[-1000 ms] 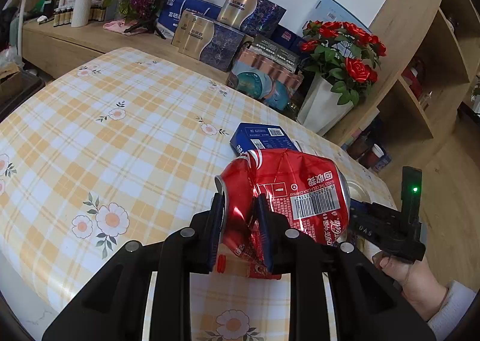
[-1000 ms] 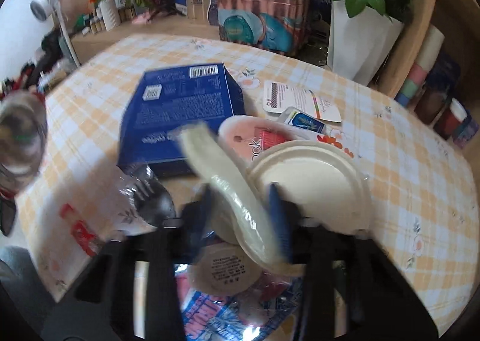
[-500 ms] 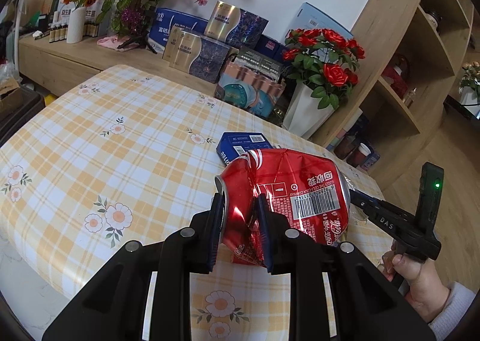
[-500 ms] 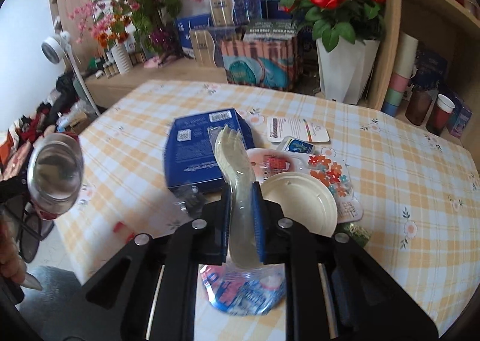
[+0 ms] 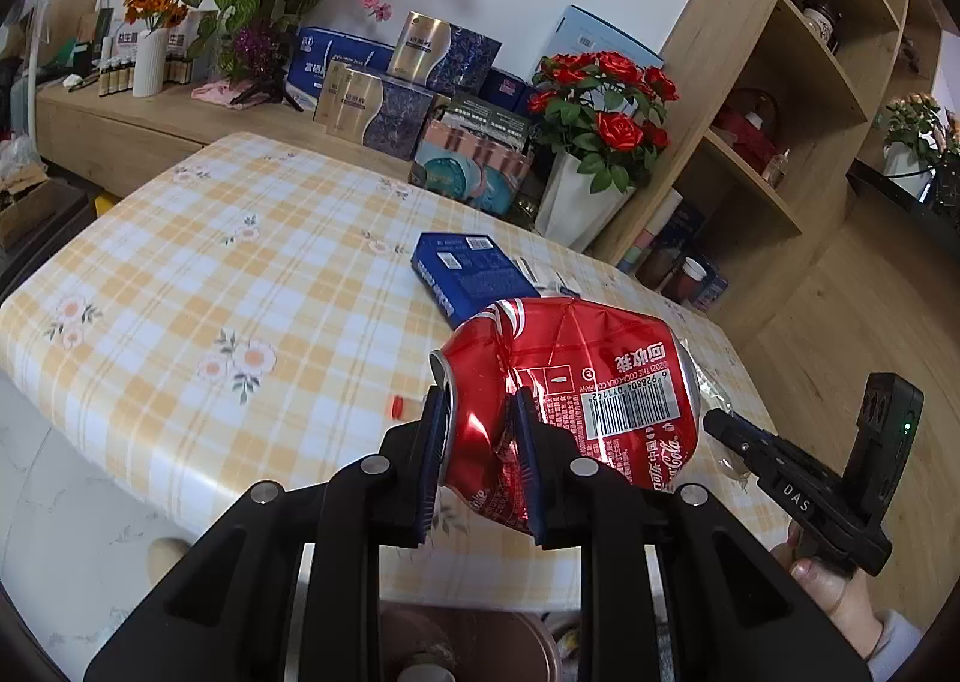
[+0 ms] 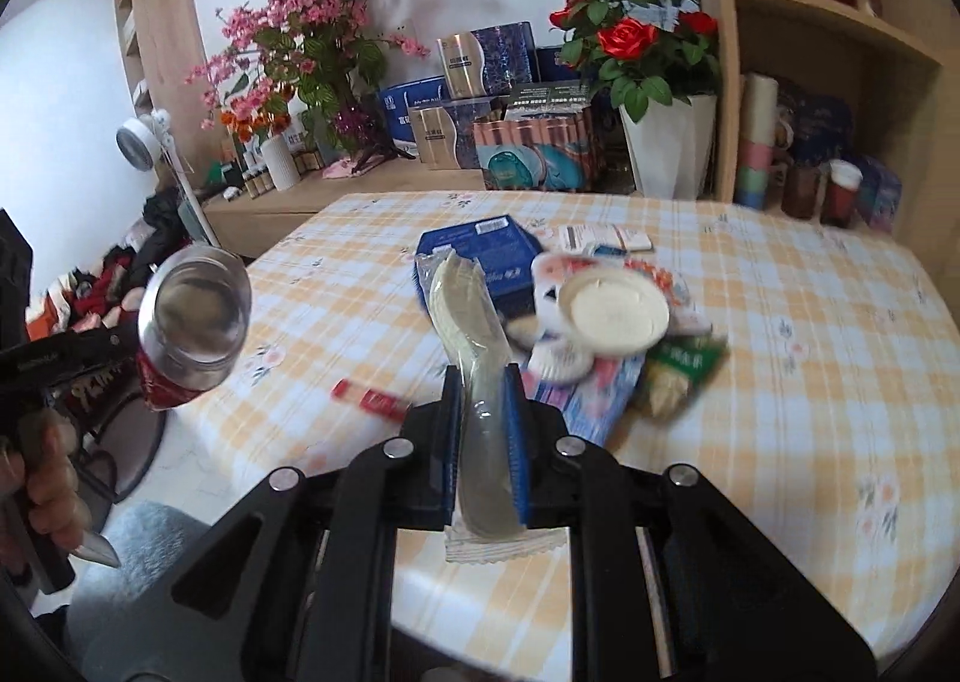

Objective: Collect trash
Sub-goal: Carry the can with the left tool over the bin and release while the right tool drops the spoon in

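Observation:
A crushed red cola can (image 5: 600, 382) hangs in the air over the table's near edge, with my left gripper (image 5: 483, 430) shut on its dented end. In the right wrist view that can (image 6: 195, 316) shows at the left, its silver bottom facing the camera. My right gripper (image 6: 485, 406) is shut on a pale plastic spork in a clear wrapper (image 6: 465, 304), which stands upright between the pads, lifted off the table. The right gripper (image 5: 717, 421) also shows at the lower right of the left wrist view, in a person's hand.
On the yellow plaid tablecloth (image 6: 810, 352) lie a blue box (image 6: 480, 250), a white round lid (image 6: 618, 313) on a heap of wrappers, a green packet (image 6: 684, 364) and a small red wrapper (image 6: 369, 397). A brown round container (image 5: 468, 640) sits below the table edge.
Both grippers drew back and up from the table. The right gripper's jaws closed on the wrapped spork and lifted it off the heap. The can stayed held.

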`<move>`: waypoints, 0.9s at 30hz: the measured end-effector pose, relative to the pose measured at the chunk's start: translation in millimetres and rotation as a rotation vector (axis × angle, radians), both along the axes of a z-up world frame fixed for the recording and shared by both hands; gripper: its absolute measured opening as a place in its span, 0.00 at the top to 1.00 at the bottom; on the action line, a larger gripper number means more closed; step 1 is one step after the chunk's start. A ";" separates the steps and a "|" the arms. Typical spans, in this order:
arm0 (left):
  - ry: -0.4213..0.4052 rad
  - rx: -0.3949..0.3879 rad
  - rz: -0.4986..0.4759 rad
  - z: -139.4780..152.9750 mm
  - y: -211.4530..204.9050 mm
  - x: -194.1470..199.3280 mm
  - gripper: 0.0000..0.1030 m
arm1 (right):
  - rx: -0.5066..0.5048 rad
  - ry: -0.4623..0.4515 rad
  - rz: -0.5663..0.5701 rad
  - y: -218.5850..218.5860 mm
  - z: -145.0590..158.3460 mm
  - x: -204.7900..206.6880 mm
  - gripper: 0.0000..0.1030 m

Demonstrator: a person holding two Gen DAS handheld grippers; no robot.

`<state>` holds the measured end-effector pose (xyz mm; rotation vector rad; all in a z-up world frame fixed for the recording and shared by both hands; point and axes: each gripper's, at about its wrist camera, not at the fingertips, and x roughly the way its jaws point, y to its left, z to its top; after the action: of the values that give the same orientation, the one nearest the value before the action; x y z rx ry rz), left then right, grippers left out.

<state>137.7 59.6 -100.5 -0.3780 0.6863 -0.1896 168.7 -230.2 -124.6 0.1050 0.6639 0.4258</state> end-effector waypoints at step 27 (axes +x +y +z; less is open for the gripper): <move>0.008 0.014 0.044 -1.1 19.0 -91.5 0.78 | 0.075 0.125 0.045 24.8 -44.1 -111.1 0.78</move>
<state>46.2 78.6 -101.5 -0.3799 0.6860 -0.1416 57.6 -205.4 -168.7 0.1889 0.7742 0.4900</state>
